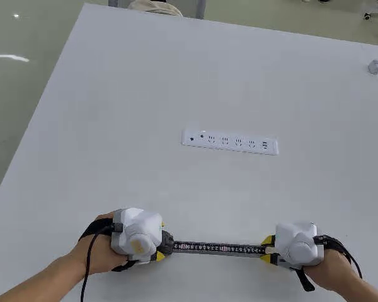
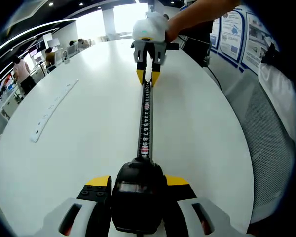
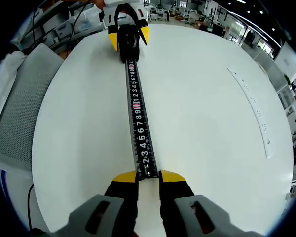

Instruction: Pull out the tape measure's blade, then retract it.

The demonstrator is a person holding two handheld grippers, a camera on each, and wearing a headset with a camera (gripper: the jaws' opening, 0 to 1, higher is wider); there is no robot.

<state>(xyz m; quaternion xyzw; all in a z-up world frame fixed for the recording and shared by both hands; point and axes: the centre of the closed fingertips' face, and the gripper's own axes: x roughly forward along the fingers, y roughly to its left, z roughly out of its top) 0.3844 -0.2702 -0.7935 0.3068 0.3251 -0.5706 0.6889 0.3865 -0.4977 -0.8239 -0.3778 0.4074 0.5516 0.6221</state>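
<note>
A black tape measure case (image 2: 138, 193) sits between the yellow-tipped fingers of my left gripper (image 1: 159, 246), which is shut on it. Its dark numbered blade (image 1: 219, 248) runs out flat over the white table to my right gripper (image 1: 266, 250), which is shut on the blade's end. In the right gripper view the blade (image 3: 138, 126) stretches from my right gripper (image 3: 148, 176) away to the case (image 3: 128, 35) held by the left gripper. In the left gripper view the blade (image 2: 146, 118) reaches the right gripper (image 2: 148, 76) at the far end.
A white power strip (image 1: 230, 141) lies on the table (image 1: 176, 82) beyond the grippers. A small crumpled white object (image 1: 376, 67) rests near the far right edge. A person's hands hold both grippers near the table's front edge.
</note>
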